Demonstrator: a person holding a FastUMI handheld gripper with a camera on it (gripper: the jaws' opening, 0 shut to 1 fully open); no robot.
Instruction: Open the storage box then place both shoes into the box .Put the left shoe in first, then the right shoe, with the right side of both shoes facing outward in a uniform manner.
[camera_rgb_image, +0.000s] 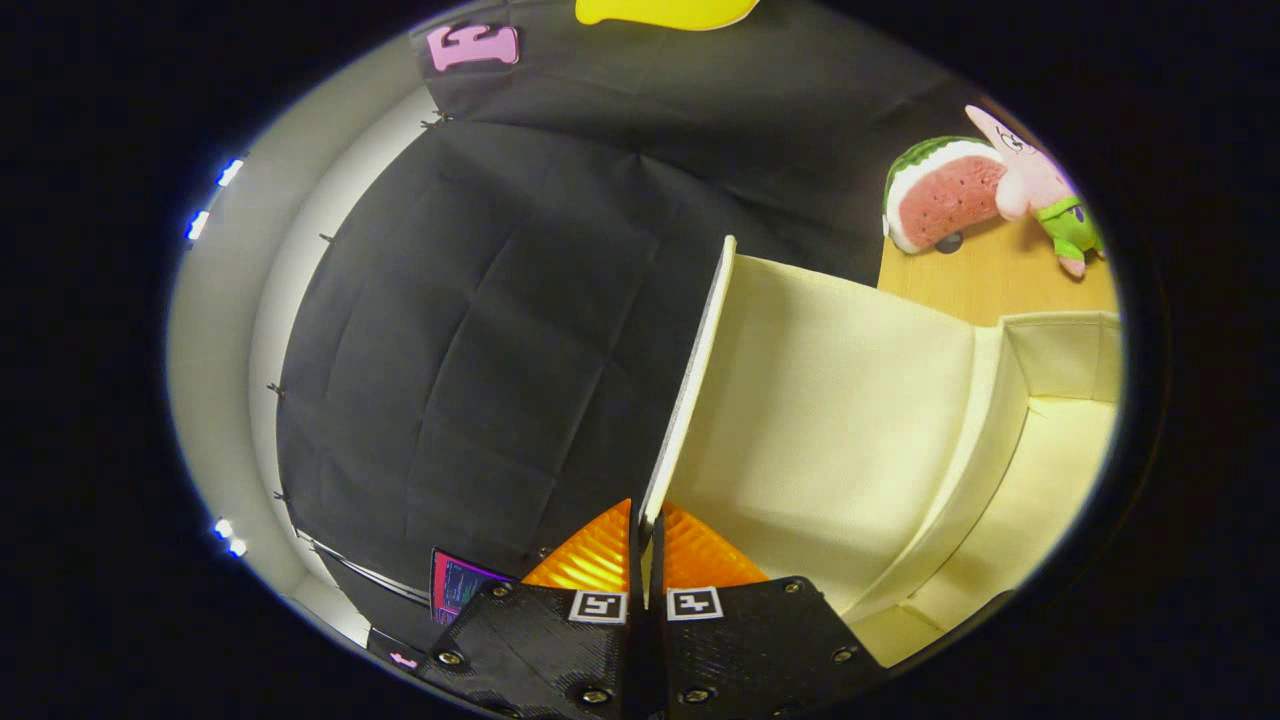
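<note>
In the gripper view, the tongs (645, 560) are seen clamped tight on the lid (690, 390) of the storage box (1010, 400): both fingers are pressed against the thin edge of the panel, one on each face, with barely a gap left between them. The lid is held raised and edge-on, so that it runs away from the fingertips toward about 1 o'clock as a narrow pale strip. Its cream inner face is turned toward 3 o'clock, and the box's opened interior (cream fabric walls and floor) is spread out at 3 to 4 o'clock of the fingers, joined to the lid along a fold.

Beyond the box, at roughly 2 o'clock, a strip of wooden tabletop (985, 285) is visible. On it a watermelon-slice plush (940, 195) is lying, and just beside it, touching or nearly so, a pink star plush (1040, 185) in green shorts is propped.

From 9 to 12 o'clock of the lid, the booth's black cloth wall (480, 330) is hung in creased folds. Near the fingers, at about 8 o'clock, a small lit screen (455, 585) is caught at the foot of the cloth. Whether any shoe lies inside the box cannot be told from this angle.
</note>
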